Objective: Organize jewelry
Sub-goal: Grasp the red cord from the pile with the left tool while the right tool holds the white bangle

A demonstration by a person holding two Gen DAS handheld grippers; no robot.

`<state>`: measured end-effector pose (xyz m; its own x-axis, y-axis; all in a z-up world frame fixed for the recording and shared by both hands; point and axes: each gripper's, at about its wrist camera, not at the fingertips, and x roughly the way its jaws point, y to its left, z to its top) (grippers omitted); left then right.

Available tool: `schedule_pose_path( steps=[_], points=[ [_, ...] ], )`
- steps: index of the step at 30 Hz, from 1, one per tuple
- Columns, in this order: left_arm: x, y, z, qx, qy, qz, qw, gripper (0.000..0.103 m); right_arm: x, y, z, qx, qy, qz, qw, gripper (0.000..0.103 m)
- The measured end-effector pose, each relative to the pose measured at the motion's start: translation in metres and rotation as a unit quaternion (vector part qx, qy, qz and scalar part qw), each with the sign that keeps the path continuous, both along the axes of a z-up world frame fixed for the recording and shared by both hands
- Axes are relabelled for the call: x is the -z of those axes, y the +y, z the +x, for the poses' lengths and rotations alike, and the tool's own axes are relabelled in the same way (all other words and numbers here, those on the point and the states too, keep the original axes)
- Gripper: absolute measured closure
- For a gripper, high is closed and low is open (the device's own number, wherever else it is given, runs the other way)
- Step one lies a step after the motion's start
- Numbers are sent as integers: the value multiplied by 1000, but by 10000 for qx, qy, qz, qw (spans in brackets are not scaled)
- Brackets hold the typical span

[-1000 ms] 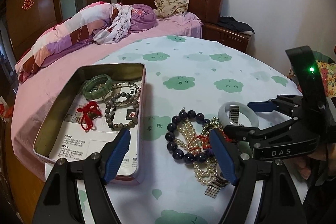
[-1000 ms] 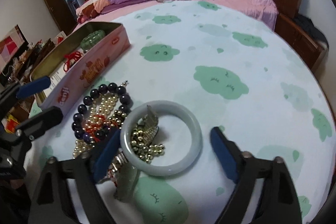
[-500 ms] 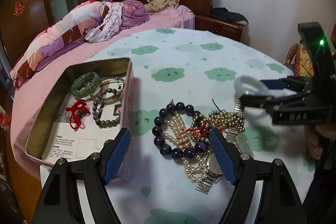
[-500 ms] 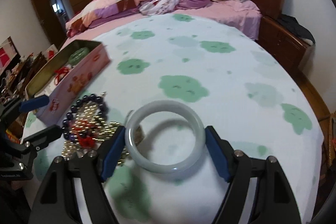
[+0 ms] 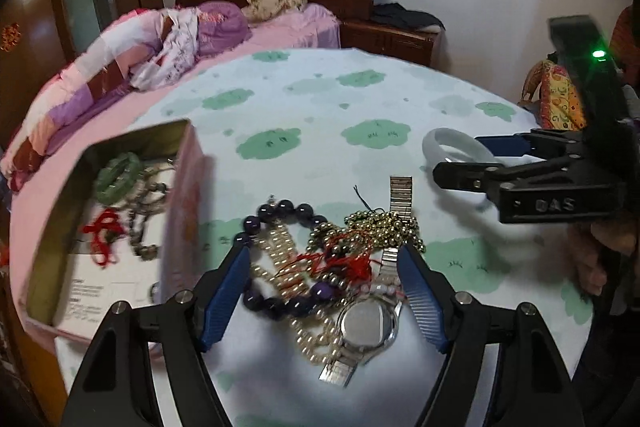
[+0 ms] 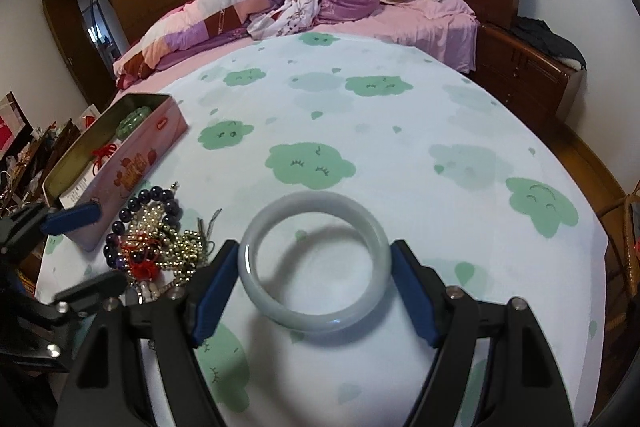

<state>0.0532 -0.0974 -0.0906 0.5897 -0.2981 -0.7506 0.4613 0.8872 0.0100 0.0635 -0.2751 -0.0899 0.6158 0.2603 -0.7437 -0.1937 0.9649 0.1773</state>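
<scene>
Since the earlier frame, the right gripper (image 6: 314,287) has closed its blue pads on opposite sides of the pale jade bangle (image 6: 314,263) and lifted it clear of the jewelry pile (image 5: 328,263). Left gripper (image 5: 326,291) now straddles that pile on the tablecloth (image 5: 320,115); its jaws are closing, pads not yet pressing. Beyond its left finger sits the tin box (image 5: 184,187).
</scene>
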Motion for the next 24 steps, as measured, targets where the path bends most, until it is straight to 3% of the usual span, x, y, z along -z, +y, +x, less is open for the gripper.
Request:
schedule_pose_path(
  steps=[3, 4, 5, 8, 13, 17, 24],
  points=[
    [8, -7, 11, 82, 205, -62, 9997, 39, 0, 0, 0, -3, -13, 14, 10000, 25],
    [11, -8, 13, 82, 276, -55, 9996, 50, 0, 0, -1, 0, -22, 23, 10000, 25],
    [14, -9, 15, 101, 377, -61, 9992, 68, -1, -1, -1, 10, -35, 38, 10000, 25],
    [11, -8, 11, 115, 287, -79, 9995, 99, -3, -3, -3, 28, -76, 63, 9999, 25],
    [-17, 5, -2, 184, -58, -472, 9987, 99, -5, -2, -4, 41, -106, 81, 9999, 25],
    [-37, 16, -3, 214, -86, -847, 9961, 99, -7, -1, -5, 46, -141, 90, 9999, 25],
    [-55, 28, 1, 134, -230, -1040, 9942, 99, -16, 1, -9, 39, -250, 110, 9996, 25]
  ],
)
